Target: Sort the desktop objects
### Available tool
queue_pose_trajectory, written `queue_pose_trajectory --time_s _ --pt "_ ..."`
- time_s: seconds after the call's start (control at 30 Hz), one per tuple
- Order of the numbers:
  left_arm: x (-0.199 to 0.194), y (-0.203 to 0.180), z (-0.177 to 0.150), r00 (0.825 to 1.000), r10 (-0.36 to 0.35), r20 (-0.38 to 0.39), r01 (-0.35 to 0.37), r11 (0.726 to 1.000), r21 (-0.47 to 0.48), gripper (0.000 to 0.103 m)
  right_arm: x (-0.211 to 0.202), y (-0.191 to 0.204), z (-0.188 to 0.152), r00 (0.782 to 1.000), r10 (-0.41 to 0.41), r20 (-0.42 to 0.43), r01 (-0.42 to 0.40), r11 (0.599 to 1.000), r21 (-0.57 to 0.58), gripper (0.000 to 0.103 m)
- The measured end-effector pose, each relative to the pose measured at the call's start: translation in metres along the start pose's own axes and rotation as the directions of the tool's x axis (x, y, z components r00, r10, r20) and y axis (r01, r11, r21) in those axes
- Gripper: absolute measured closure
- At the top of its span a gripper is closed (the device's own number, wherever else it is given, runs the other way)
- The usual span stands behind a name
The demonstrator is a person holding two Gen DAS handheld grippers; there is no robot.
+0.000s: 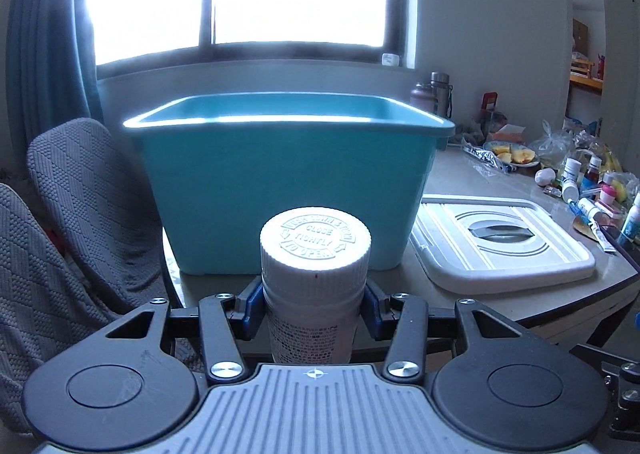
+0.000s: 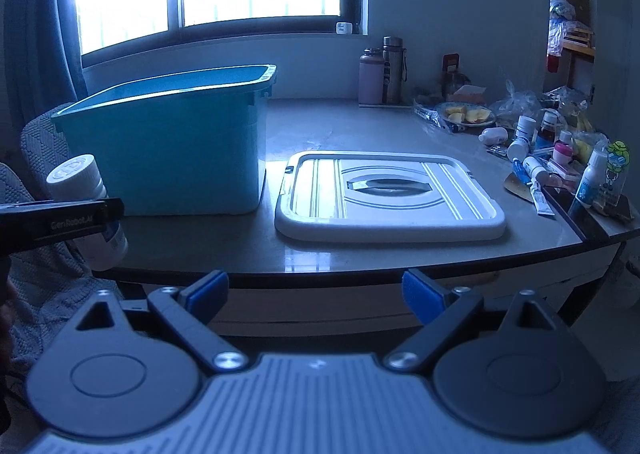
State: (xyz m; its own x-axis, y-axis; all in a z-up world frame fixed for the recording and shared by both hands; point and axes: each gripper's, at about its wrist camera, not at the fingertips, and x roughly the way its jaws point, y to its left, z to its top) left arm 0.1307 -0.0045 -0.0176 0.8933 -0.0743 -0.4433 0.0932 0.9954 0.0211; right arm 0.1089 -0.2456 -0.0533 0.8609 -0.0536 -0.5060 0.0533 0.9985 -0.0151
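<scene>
Left wrist view, white pill bottle clamped between left fingers, right fingers spread, seemingly empty.

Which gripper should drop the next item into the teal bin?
Left. The left gripper is shut on the white pill bottle, directly in front of the open teal bin. The right gripper is open and empty, back off the table edge, facing the bin's white lid.

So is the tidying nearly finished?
Not nearly. Done: the white lid is off the blue bin; what's inside is hidden. In hand: the left tongs grip a white pill bottle before the bin; the right tongs are open. Left: the bottles and tubes heaped on the table.
</scene>
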Motion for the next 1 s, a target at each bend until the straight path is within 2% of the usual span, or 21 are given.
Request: queue_pose_trajectory --time_s 0.23,0.43,1.0 --pt "-0.034 0.003 0.015 0.999 0.001 0.047 -0.001 1.0 0.017 0.054 -0.011 -0.001 -0.002 1.0 0.009 0.015 -0.009 1.0 0.018 0.009" --pt "-0.048 0.004 0.036 0.998 -0.019 0.059 0.018 1.0 0.013 0.054 -0.01 -0.002 0.002 1.0 0.01 0.026 -0.011 0.999 0.035 0.009" --pt "-0.027 0.017 0.109 0.994 0.007 0.106 -0.009 1.0 0.019 0.054 0.022 -0.001 0.023 0.999 0.005 0.034 -0.007 0.998 0.062 0.009"
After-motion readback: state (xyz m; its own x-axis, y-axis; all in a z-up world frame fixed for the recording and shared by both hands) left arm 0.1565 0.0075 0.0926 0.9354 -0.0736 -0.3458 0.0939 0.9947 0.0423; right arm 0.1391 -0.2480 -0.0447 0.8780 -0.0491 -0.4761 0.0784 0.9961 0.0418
